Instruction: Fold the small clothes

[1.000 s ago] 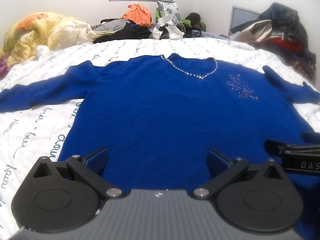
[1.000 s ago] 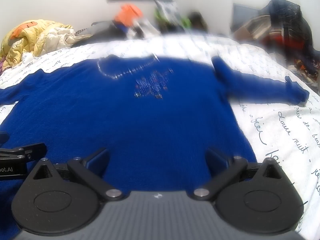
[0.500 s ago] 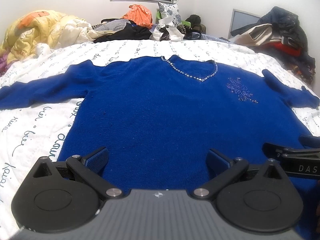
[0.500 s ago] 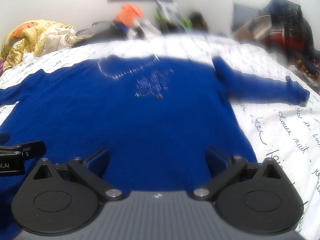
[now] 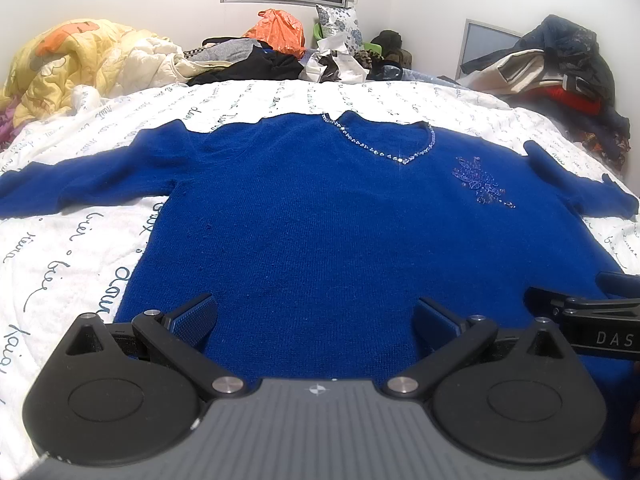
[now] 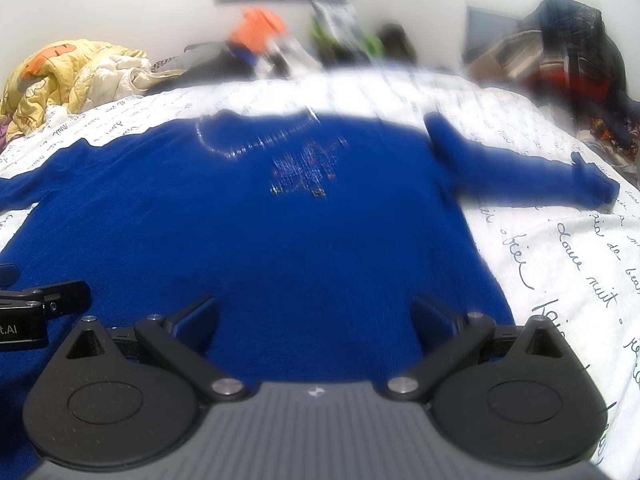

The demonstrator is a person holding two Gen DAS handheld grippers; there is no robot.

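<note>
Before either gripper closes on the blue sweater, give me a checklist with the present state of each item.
1. Blue sweater lies flat, front up, on the bedsheet: ok.
2. Both sleeves spread out to the sides, nothing folded yet: ok.
3. Left gripper open over the hem area: ok.
4. Right gripper open over the hem area: ok.
5. Pads touching the knit: cannot tell.
6. The hem edge itself is hidden below both gripper bodies: cannot tell.
</note>
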